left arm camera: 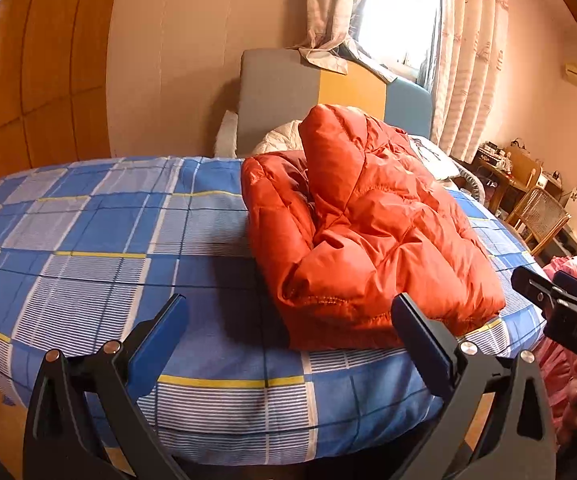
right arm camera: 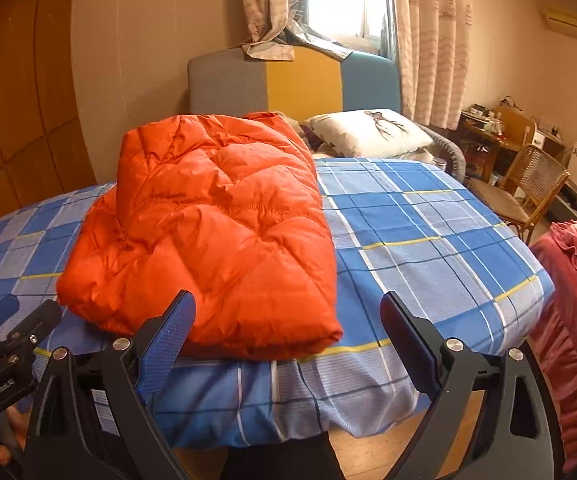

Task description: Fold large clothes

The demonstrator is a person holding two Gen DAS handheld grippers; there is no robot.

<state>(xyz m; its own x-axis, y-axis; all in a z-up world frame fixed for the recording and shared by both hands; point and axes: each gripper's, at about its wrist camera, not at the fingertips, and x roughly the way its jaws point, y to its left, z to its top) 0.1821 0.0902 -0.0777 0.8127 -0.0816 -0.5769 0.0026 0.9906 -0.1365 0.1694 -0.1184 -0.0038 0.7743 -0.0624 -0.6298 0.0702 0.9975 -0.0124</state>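
Plaid bed (right arm camera: 428, 216) carries folded orange jacket (right arm camera: 216, 232) at 11 o'clock; both tongs (left arm camera: 288, 336) (right arm camera: 288, 328) released, empty; puffy filling may spring the fold open.

A bedroom in warm light. A bed (right arm camera: 428, 216) with a blue, white and yellow checked sheet has a headboard (right arm camera: 288, 80) in grey, yellow and blue panels. Behind it, patterned curtains (right arm camera: 428, 40) frame a bright window (right arm camera: 344, 0). Wooden panelling (left arm camera: 48, 80) lines the left wall. At right stand a cane chair (right arm camera: 528, 188) and a cluttered desk (right arm camera: 492, 136).
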